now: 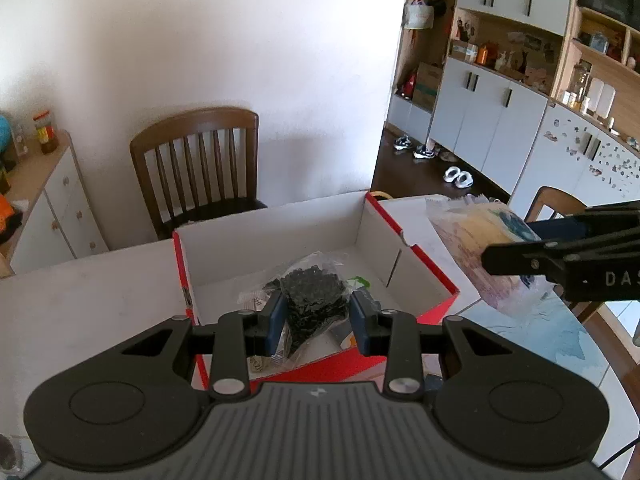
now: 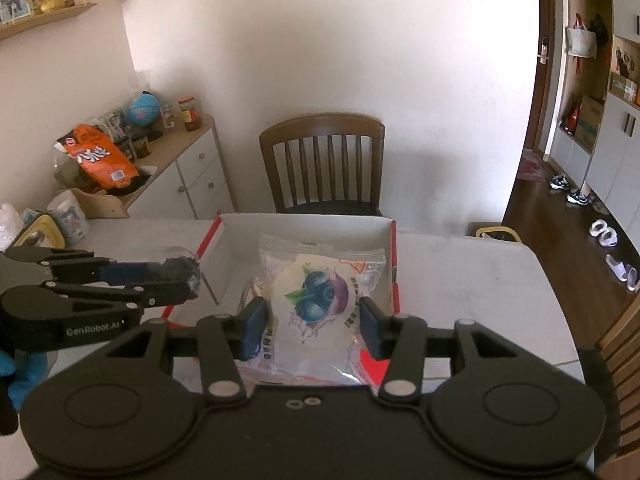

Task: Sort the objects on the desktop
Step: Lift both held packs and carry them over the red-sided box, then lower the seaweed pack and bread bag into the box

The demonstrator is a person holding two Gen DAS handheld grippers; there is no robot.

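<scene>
Counting what I carry: two bags, one in each gripper. My left gripper [image 1: 318, 316] has its blue pads clamped on one clear bag of small black pieces [image 1: 314, 300], held over the open box [image 1: 372, 236]. My right gripper [image 2: 312, 322] has its pads pressed on the sides of one blueberry snack bag [image 2: 316, 300], and that bag also hangs above the box, nearer its right wall.

One box stands on the white table [image 1: 80, 292]: red outside, white inside, open at the top. On its floor I make out some other clear packets, one with a green patch at about 1 o'clock from my left pads, but I cannot count them because the black bag covers most of them.

From the left camera, my right gripper and its snack bag reach in from 3 o'clock. From the right camera, my left gripper with the black bag comes in from 9 o'clock, just beside the box's left wall.

One brown wooden chair [image 2: 322, 160] stands at 12 o'clock behind the table. At 10 o'clock a low white cabinet [image 2: 192, 172] carries an orange packet [image 2: 102, 156], one globe [image 2: 140, 110] and one jar [image 2: 189, 113]. At 2 o'clock, shoes lie on the dark floor before tall grey cupboards [image 1: 492, 120].
</scene>
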